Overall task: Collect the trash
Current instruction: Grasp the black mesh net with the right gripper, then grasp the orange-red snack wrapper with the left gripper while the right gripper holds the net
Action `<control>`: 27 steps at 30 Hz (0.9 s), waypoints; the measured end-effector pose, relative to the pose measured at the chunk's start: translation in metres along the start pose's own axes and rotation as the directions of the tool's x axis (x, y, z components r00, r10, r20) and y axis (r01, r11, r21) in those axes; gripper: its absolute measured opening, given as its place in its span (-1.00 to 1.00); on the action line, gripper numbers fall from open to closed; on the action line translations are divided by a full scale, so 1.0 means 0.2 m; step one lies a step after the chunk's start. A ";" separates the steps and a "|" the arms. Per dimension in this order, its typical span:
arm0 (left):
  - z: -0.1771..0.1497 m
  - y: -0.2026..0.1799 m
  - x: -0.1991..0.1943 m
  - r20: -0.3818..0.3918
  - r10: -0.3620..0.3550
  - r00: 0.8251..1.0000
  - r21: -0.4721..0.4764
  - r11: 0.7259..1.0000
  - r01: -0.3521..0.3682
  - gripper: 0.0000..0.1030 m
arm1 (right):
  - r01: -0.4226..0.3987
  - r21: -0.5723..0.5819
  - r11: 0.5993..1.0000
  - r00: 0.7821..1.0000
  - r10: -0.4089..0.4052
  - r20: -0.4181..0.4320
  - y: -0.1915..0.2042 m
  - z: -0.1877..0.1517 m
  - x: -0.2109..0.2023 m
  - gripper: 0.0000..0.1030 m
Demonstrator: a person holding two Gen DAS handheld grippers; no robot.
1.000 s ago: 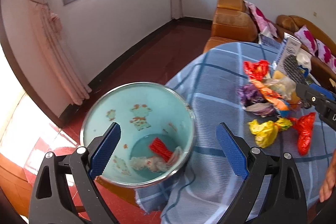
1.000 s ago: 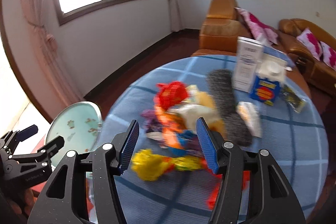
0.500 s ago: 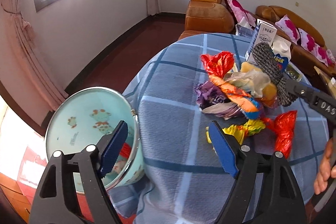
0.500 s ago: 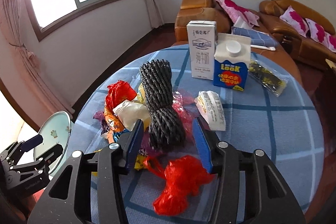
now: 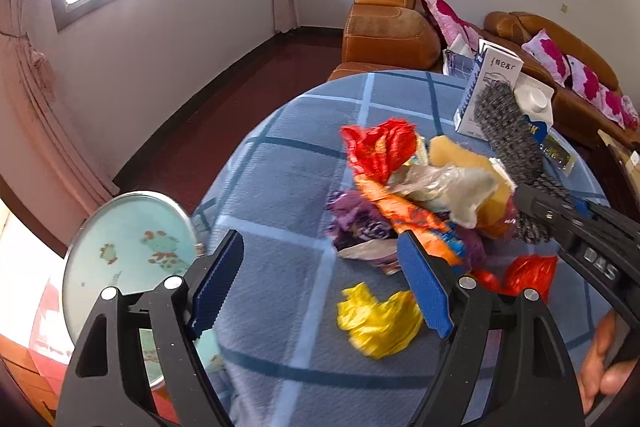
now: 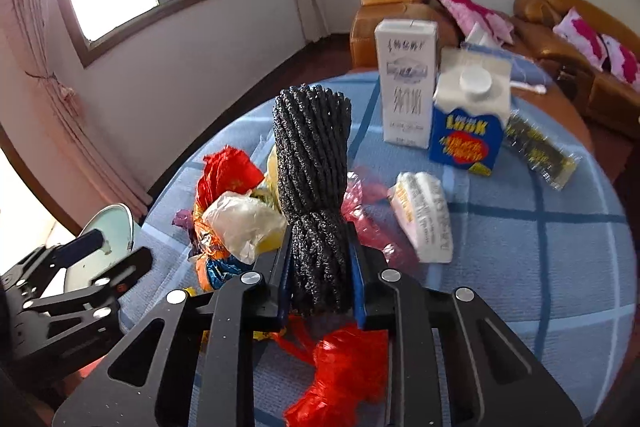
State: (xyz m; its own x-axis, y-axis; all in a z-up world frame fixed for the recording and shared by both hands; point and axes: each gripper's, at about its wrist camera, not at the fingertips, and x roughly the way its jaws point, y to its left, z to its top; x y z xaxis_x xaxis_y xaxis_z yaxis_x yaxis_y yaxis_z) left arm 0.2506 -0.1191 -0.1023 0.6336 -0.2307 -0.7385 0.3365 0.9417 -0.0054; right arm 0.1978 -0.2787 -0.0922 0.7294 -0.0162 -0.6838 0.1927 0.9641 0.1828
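Note:
My right gripper (image 6: 318, 239) is closing its jaws on a black foam mesh sleeve (image 6: 312, 163), and the blue pads pinch its near end into a waist. The sleeve stands up over a heap of crumpled wrappers (image 5: 400, 187) on the round blue-checked table (image 6: 540, 247). A red plastic bag (image 6: 340, 367) lies just under that gripper. My left gripper (image 5: 320, 247) hovers open over the table's near left part with nothing between its fingers. A yellow wrapper (image 5: 376, 323) lies below its right finger. The pale green bin (image 5: 132, 255) stands on the floor to the left, beyond the table's edge.
Behind the heap stand a white carton (image 6: 406, 87) and a blue-and-white carton (image 6: 468, 119). A white packet (image 6: 424, 219) and a dark packet (image 6: 540, 151) lie to the right. Orange sofas (image 5: 388, 23) with pink cushions line the far wall.
My left gripper swung from above the bin rightward over the table and narrowed a little. My right gripper moved up to the black mesh sleeve and closed on it.

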 end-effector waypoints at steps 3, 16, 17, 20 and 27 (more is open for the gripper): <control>0.02 -0.05 0.03 0.005 -0.026 1.000 -0.018 0.999 0.026 0.49 | 0.025 0.008 1.000 0.998 -0.025 0.058 -0.02 0.01 -0.10 -0.53; 0.03 -0.23 0.26 -0.063 -0.132 0.989 -0.052 0.990 0.128 -0.30 | 0.068 0.081 0.994 0.995 -0.073 0.062 -0.18 -0.02 -0.19 -0.52; 0.04 -0.23 0.25 -0.057 -0.153 0.987 -0.045 0.988 0.151 -0.40 | 0.068 0.088 0.994 0.995 -0.073 0.061 -0.18 -0.03 -0.19 -0.52; 0.04 -0.23 0.21 -0.044 -0.160 0.986 -0.025 0.987 0.159 -0.47 | 0.069 0.101 0.992 0.995 -0.075 0.060 -0.19 -0.04 -0.19 -0.52; 0.04 -0.14 0.01 0.033 -0.152 0.988 0.001 0.988 0.153 -0.49 | 0.074 0.101 0.992 0.993 -0.082 0.080 -0.15 -0.05 -0.23 -0.52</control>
State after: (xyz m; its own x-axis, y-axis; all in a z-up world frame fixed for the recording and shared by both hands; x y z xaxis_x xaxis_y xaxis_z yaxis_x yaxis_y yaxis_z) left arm 0.2480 -0.1472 -0.0985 0.5977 -0.3796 -0.7061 0.4299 0.8952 -0.1174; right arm 0.1520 -0.3043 -0.0727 0.7611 -0.1167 -0.6380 0.3116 0.9285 0.2019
